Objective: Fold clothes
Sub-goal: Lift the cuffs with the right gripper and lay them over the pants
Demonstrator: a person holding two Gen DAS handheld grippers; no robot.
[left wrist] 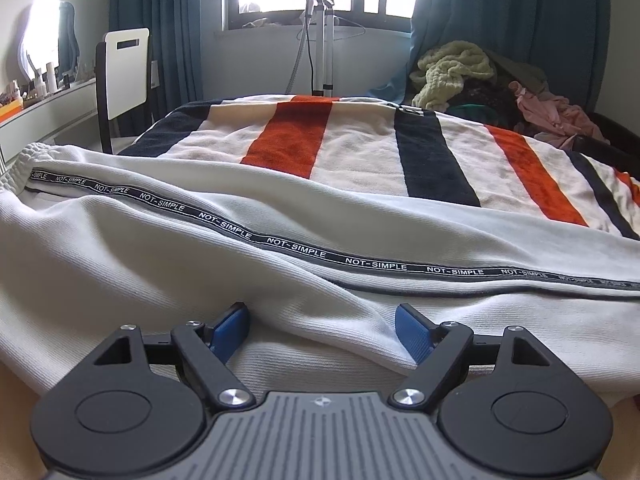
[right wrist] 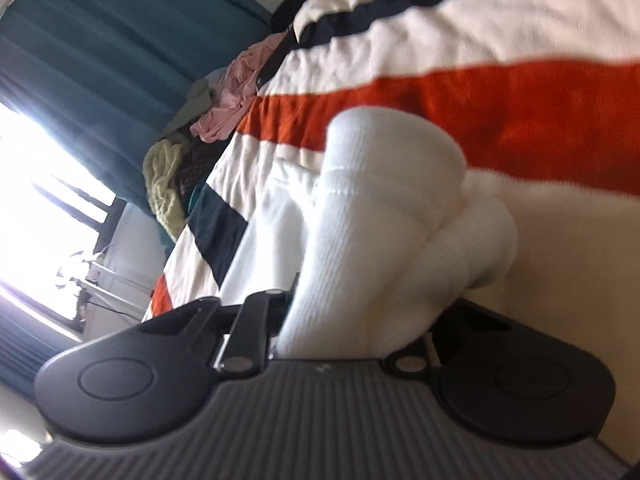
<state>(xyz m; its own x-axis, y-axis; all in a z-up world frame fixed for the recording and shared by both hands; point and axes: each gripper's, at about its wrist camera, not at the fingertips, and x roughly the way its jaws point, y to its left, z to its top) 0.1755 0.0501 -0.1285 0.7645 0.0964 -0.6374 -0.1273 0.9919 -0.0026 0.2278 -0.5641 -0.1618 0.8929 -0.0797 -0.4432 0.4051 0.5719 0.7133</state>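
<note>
Mostly soft cloth here, with hard matt plastic up close

We see a white garment (left wrist: 168, 264) in fine ribbed knit with a smooth woven tape (left wrist: 376, 262), a fuzzy terry striped blanket (left wrist: 352, 152), the left gripper (left wrist: 322, 330) in matt black plastic with shiny metal screws, textured blue pads (left wrist: 412, 336), and heavy matt teal curtains (left wrist: 160, 20).

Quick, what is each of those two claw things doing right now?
Left gripper: open, pads either side of a fold of the white garment, not clamped.
Right gripper: shut on a bunched part of the white garment.
</note>
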